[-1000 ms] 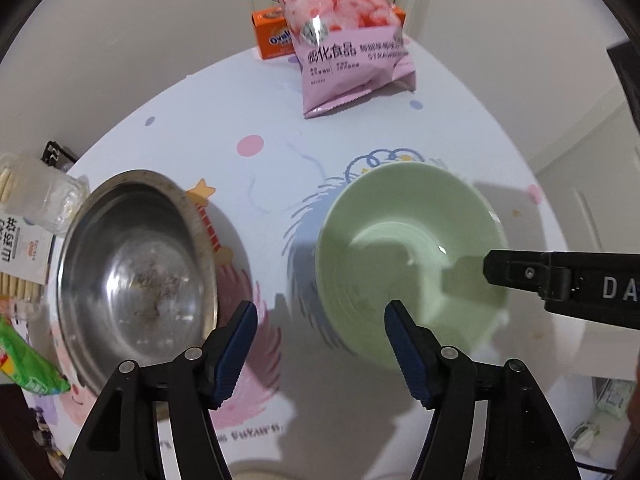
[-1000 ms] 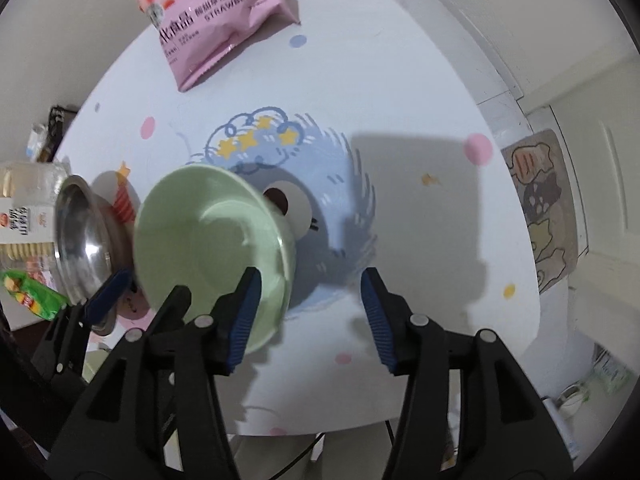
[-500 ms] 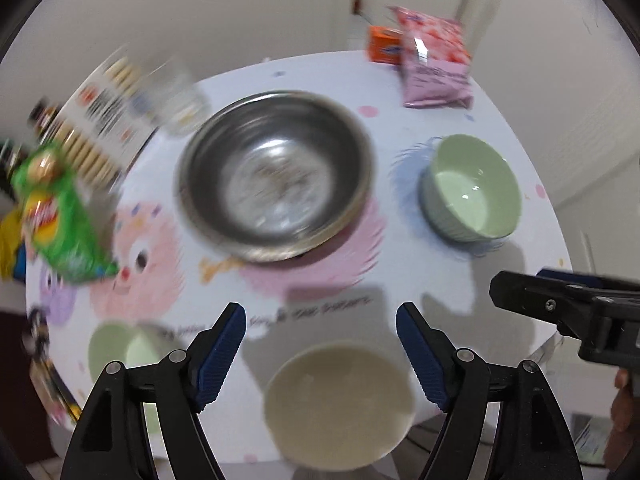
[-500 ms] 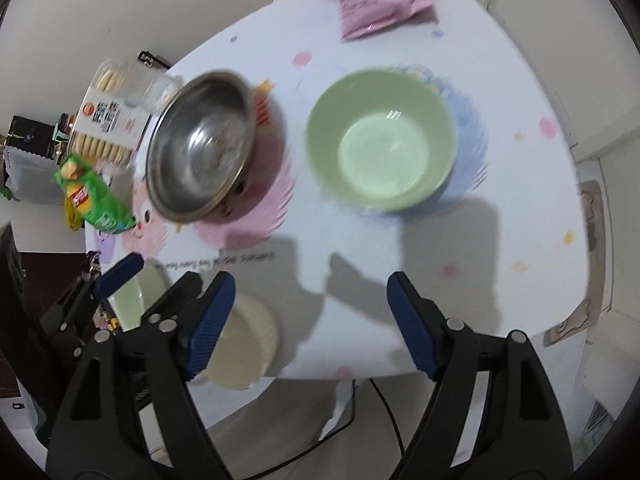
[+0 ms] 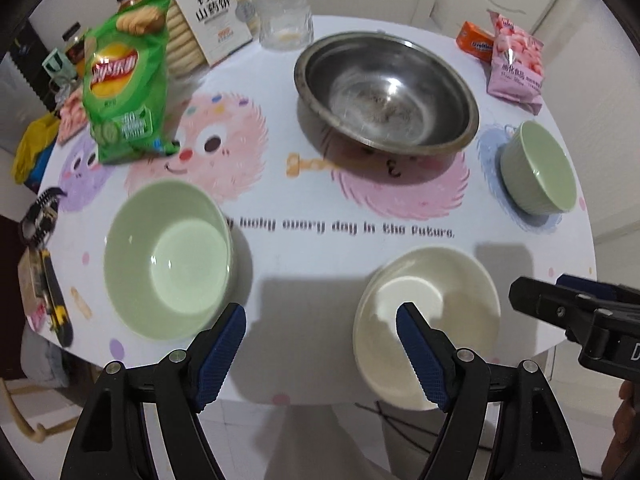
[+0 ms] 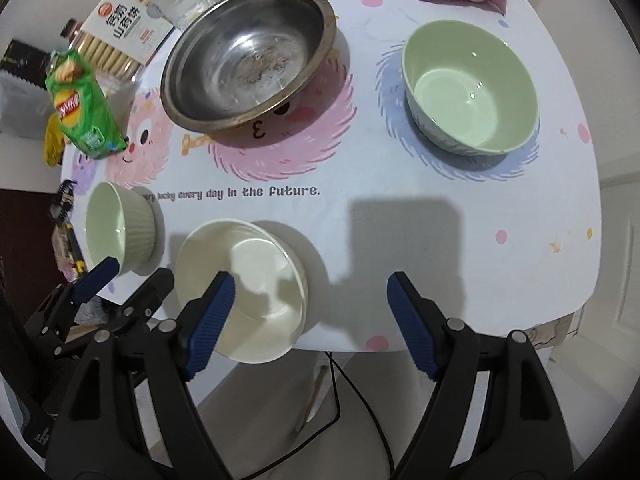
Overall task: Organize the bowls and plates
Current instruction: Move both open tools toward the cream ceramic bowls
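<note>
On a round table with a cartoon cloth stand a large steel bowl (image 5: pixel 386 92) (image 6: pixel 250 56), a cream bowl (image 5: pixel 426 322) (image 6: pixel 244 288) at the near edge, one green bowl (image 5: pixel 168 258) (image 6: pixel 118 232) at the near left and another green bowl (image 5: pixel 536 166) (image 6: pixel 470 84) at the right. My left gripper (image 5: pixel 320 316) hovers open above the near edge between the left green bowl and the cream bowl, holding nothing. My right gripper (image 6: pixel 310 284) is open and empty too, just right of the cream bowl. Its black body (image 5: pixel 580 316) shows in the left wrist view.
A green crisp bag (image 5: pixel 124 88), a biscuit box (image 5: pixel 212 12), a glass (image 5: pixel 286 20), a pink snack bag (image 5: pixel 516 60) and an orange box (image 5: pixel 476 42) line the far side. A cable (image 6: pixel 352 400) hangs below the near table edge (image 6: pixel 360 350).
Both grippers pulled back from the right green bowl toward the near table edge, rolled, and opened wider. The cream bowl and the left green bowl have come into view.
</note>
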### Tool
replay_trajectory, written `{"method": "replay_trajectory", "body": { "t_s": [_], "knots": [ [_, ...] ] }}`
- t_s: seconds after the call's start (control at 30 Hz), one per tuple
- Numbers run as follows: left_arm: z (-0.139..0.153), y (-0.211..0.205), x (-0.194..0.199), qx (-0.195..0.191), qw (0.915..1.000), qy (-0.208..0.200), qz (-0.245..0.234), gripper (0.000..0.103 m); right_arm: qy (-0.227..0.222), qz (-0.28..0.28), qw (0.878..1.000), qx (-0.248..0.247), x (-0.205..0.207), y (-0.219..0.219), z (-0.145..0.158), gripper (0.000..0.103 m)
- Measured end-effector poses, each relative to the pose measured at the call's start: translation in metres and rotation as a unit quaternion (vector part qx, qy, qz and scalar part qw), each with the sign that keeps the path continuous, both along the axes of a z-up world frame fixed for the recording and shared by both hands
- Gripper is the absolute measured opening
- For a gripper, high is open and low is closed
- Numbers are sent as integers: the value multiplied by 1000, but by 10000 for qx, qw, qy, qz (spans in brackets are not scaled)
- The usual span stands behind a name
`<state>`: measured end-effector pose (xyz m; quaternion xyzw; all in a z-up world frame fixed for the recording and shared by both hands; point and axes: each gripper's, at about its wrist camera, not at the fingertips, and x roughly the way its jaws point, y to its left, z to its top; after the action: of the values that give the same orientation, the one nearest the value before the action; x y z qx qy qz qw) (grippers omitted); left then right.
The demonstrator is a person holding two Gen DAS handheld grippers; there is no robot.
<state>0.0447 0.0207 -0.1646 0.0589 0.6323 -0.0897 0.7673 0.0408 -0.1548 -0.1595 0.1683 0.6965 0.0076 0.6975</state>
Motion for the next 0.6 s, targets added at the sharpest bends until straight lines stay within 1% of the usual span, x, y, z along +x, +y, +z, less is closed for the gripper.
{"method": "replay_trajectory", "body": {
  "t_s": [0.27, 0.43, 0.6],
  "knots": [
    [-13, -13, -7, -31, 9999, 73, -106, 79, 40, 151, 9998, -153, -4, 2, -6, 79],
    [-16, -19, -8, 6, 9998, 70, -170, 79, 71, 115, 9999, -66, -6, 0, -11, 79],
    [-28, -21, -7, -31, 9996, 176, -220, 79, 99, 156, 9998, -101, -4, 3, -19, 79]
  ]
}}
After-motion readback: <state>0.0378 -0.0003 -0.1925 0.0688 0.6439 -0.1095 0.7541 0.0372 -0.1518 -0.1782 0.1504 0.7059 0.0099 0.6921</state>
